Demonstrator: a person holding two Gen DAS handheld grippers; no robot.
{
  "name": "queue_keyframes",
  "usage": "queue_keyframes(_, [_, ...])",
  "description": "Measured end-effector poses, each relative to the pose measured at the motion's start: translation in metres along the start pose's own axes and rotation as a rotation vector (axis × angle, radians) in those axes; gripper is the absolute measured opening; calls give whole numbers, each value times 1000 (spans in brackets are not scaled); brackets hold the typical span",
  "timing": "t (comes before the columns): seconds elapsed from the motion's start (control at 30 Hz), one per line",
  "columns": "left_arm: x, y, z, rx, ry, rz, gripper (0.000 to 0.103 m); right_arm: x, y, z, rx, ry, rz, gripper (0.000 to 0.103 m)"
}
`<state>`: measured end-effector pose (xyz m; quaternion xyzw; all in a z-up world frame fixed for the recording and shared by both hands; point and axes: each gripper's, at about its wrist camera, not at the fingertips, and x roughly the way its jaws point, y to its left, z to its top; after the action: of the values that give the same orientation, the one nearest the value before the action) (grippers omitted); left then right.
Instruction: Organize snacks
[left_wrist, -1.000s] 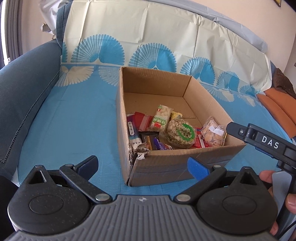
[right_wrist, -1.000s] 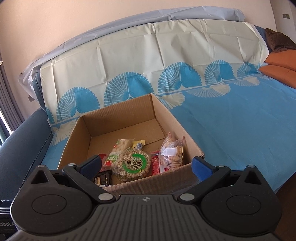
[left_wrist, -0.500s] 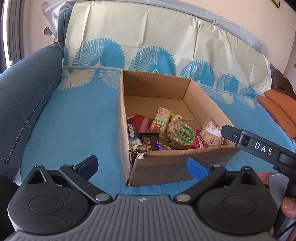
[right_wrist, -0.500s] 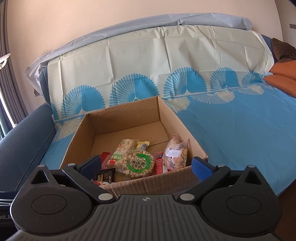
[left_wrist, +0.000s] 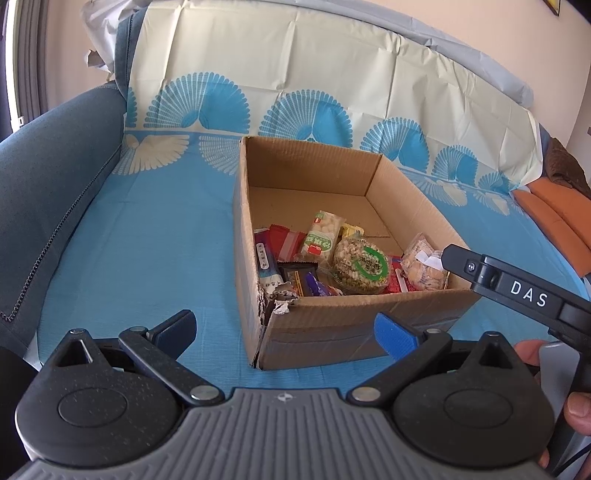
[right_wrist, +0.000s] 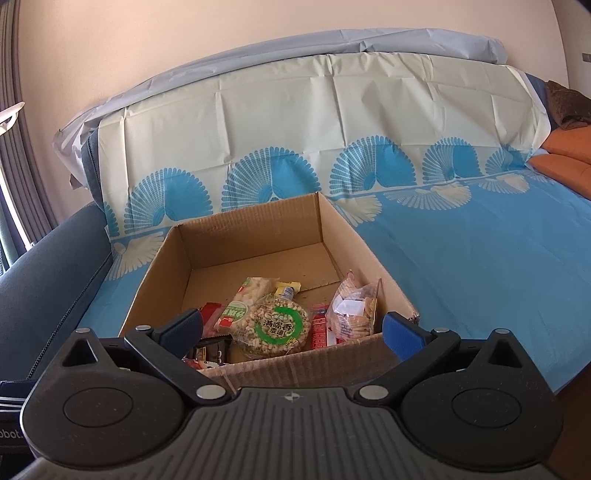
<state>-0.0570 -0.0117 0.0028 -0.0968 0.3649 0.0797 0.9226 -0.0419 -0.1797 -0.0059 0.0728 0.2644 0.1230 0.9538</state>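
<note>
An open cardboard box (left_wrist: 347, 325) (right_wrist: 255, 229) stands on a blue-covered sofa. Its near half holds several snack packs: a round puffed-rice cake with a green label (left_wrist: 362, 266) (right_wrist: 275, 328), a clear bag of crackers (left_wrist: 421, 267) (right_wrist: 352, 306), a green-and-white pack (left_wrist: 321, 236) (right_wrist: 240, 304), red packs and dark bars (left_wrist: 301, 278). My left gripper (left_wrist: 284, 330) is open and empty, in front of the box's torn near corner. My right gripper (right_wrist: 293, 328) is open and empty, just before the box's near wall; its body (left_wrist: 517, 291) shows in the left wrist view.
The blue fan-patterned sheet (left_wrist: 140, 251) (right_wrist: 480, 251) covers the seat and backrest. A dark blue armrest (left_wrist: 40, 184) (right_wrist: 40, 273) rises on the left. Orange cushions (left_wrist: 554, 218) (right_wrist: 561, 162) lie on the right. The box's far half shows bare cardboard.
Both grippers have drawn back and risen a little, so the box sits lower and smaller in both views. The snacks have not moved. Both stay open.
</note>
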Motion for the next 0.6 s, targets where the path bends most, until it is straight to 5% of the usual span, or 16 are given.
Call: queue_keyframes(0.6, [0,-2,-3,28,-21,-4,103,-1,4,-1,-21,-8,6,102])
